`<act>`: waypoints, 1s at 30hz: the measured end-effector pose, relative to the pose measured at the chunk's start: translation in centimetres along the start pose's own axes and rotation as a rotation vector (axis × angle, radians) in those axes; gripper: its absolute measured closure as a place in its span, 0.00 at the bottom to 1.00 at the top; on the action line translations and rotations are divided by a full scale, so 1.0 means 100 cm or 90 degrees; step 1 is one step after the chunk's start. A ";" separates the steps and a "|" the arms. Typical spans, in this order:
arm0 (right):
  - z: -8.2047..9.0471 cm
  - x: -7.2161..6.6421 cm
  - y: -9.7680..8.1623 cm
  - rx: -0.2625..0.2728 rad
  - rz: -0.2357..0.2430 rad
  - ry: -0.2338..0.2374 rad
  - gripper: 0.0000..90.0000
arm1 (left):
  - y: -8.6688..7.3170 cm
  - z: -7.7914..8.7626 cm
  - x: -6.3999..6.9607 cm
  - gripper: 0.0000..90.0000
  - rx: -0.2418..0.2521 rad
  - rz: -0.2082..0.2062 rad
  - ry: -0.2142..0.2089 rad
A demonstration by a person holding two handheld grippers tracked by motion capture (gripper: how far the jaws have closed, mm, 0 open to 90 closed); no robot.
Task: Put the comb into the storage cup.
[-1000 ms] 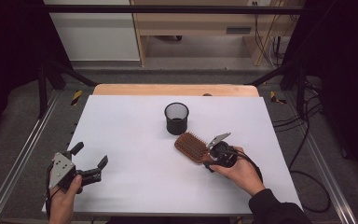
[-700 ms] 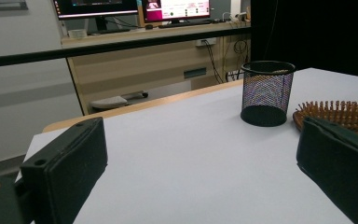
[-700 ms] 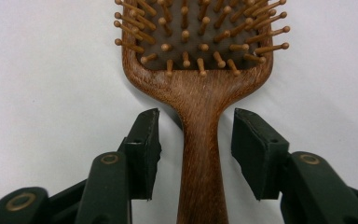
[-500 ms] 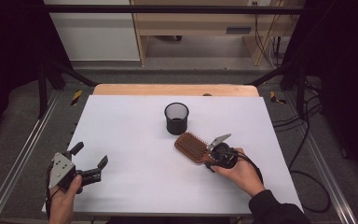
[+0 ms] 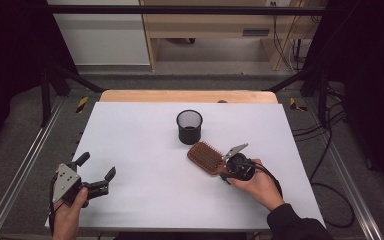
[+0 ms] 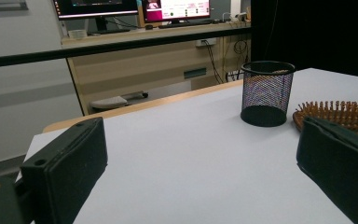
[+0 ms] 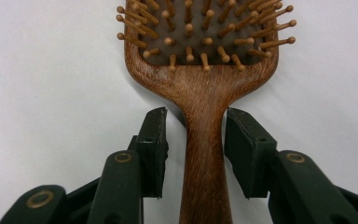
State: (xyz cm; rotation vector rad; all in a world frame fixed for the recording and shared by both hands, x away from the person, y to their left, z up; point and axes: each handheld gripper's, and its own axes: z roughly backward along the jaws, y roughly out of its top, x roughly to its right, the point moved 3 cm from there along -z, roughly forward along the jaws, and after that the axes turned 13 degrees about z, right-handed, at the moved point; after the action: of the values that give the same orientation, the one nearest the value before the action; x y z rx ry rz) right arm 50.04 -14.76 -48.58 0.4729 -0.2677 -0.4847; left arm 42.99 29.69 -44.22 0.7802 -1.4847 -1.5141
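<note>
Bristles and wood grain of the hairbrush (image 7: 204, 70) show close in the right gripper view, its handle between the right gripper (image 7: 196, 154) pads, which have just been closing, narrow gaps left either side. From above, the brush lies on the white table (image 5: 145, 150) near a black mesh cup (image 5: 189, 127); the left gripper (image 5: 97, 175) gapes empty. Monitors stand on a desk behind.

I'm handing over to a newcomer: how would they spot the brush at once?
Look at the white table; right of its middle stands a black mesh cup. Just before it lies the brush, wooden, bristles up, its handle between the right gripper jaws.
</note>
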 end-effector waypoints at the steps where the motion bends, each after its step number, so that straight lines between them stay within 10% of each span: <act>1: 0.000 0.000 0.000 0.000 -0.001 0.000 0.69 | 0.000 0.000 0.000 0.02 0.000 0.000 0.000; 21: -0.002 0.001 0.011 -0.073 -0.007 0.003 0.81 | 0.000 0.000 0.002 0.02 0.001 -0.002 -0.003; 30: 0.000 -0.003 0.008 -0.050 0.003 -0.009 0.81 | 0.001 0.002 0.003 0.02 0.000 0.001 -0.007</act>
State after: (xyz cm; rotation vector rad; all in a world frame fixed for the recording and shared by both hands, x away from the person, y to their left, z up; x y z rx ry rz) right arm 50.08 -14.00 -48.18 0.3929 -0.2624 -0.4917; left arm 42.74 29.52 -44.04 0.7713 -1.4936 -1.5191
